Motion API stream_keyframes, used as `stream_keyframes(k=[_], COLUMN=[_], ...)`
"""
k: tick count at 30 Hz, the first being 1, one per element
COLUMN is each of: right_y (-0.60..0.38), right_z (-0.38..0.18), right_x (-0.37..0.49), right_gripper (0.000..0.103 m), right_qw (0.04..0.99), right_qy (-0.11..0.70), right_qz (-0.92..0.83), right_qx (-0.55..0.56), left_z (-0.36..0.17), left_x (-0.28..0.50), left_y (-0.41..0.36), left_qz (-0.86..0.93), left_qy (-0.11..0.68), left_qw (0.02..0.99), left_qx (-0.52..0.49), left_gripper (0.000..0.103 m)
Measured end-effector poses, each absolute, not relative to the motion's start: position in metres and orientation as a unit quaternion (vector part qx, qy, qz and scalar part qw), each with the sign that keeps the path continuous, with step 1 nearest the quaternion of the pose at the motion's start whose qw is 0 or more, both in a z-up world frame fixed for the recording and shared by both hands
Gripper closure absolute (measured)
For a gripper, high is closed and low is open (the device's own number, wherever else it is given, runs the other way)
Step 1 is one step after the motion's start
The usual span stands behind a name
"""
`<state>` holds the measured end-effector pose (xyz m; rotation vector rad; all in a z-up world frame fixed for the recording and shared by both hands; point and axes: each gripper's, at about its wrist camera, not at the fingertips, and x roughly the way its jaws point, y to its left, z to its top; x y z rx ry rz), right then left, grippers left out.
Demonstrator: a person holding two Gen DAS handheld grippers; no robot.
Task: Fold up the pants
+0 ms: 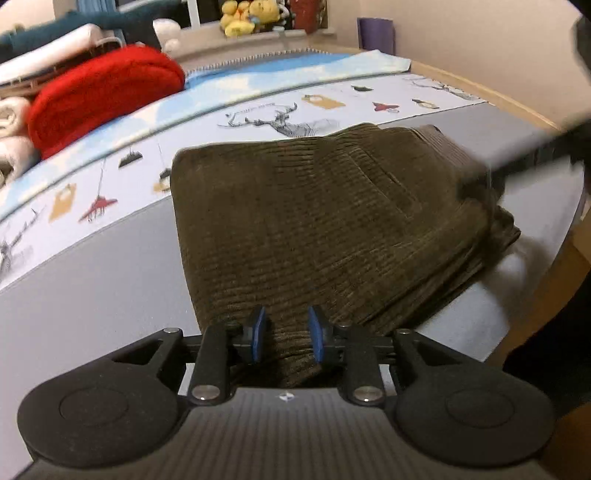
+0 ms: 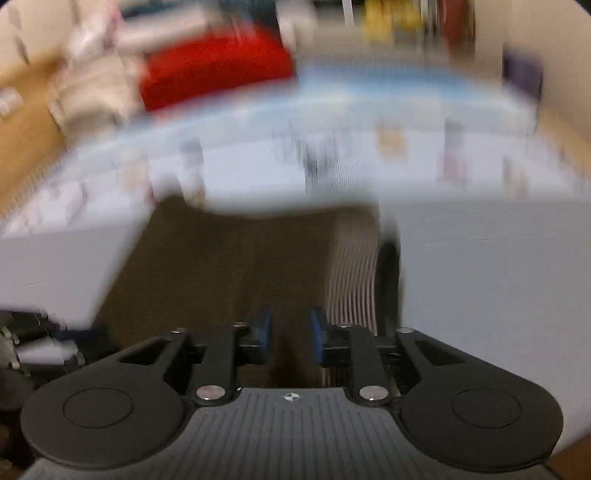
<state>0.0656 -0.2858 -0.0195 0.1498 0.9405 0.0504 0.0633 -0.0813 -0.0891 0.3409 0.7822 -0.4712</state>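
Note:
Dark olive corduroy pants lie folded into a thick bundle on the grey bed sheet. My left gripper is at the bundle's near edge, its blue pads closed on a fold of the corduroy. In the blurred right wrist view the pants spread ahead, with a striped lining showing at their right side. My right gripper also has corduroy pinched between its blue pads. A dark blurred shape at the right of the left wrist view is probably the right gripper.
A patterned blue duvet covers the bed's far half. A red knit bundle and pale folded linens sit at the far left. The wooden bed frame runs along the right. Plush toys stand on a far shelf.

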Motion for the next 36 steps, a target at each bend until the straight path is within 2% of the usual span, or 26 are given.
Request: stream_keyframes(k=[1, 3, 5, 9, 12, 17, 20, 22, 24, 29, 36], right_y=[-0.286, -0.283, -0.282, -0.279, -0.276, -0.278, -0.284, -0.285, -0.279, -0.267, -0.272], right_z=[-0.031, -0.024, -0.017, -0.004, -0.025, -0.004, -0.007, -0.013, -0.02, -0.027, -0.027], right_x=[0.068, 0.07, 0.067, 0.064, 0.069, 0.064, 0.066, 0.068, 0.072, 0.074, 0.079], right_gripper=[0.079, 0.079, 0.079, 0.079, 0.078, 0.078, 0.078, 0.078, 0.077, 0.077, 0.077], right_qw=[0.874, 0.882, 0.89, 0.912, 0.886, 0.912, 0.908, 0.9, 0.896, 0.892, 0.891], right_qy=[0.48, 0.468, 0.453, 0.407, 0.463, 0.408, 0.415, 0.433, 0.443, 0.449, 0.454], right_qz=[0.021, 0.02, 0.018, 0.011, -0.024, -0.02, -0.034, -0.034, -0.034, -0.032, -0.028], right_qx=[0.07, 0.053, 0.05, 0.043, 0.001, 0.025, 0.034, 0.032, 0.006, -0.034, -0.014], left_z=[-0.086, -0.077, -0.07, -0.049, -0.03, -0.015, -0.022, -0.036, -0.046, -0.054, -0.105], left_x=[0.063, 0.066, 0.07, 0.088, 0.108, 0.155, 0.175, 0.187, 0.199, 0.206, 0.245], left_y=[-0.084, -0.084, -0.083, -0.079, -0.075, -0.069, -0.065, -0.061, -0.064, -0.083, -0.084], left_qz=[-0.227, -0.229, -0.234, -0.231, -0.239, -0.259, -0.245, -0.232, -0.217, -0.26, -0.217], left_qy=[0.378, 0.381, 0.386, 0.373, 0.337, 0.303, 0.281, 0.294, 0.322, 0.3, 0.365], left_qw=[0.882, 0.882, 0.879, 0.885, 0.897, 0.904, 0.915, 0.918, 0.914, 0.907, 0.892], left_qx=[0.165, 0.156, 0.152, 0.157, 0.16, 0.156, 0.15, 0.132, 0.121, 0.138, 0.153], left_gripper=[0.074, 0.073, 0.065, 0.065, 0.065, 0.065, 0.065, 0.066, 0.069, 0.068, 0.07])
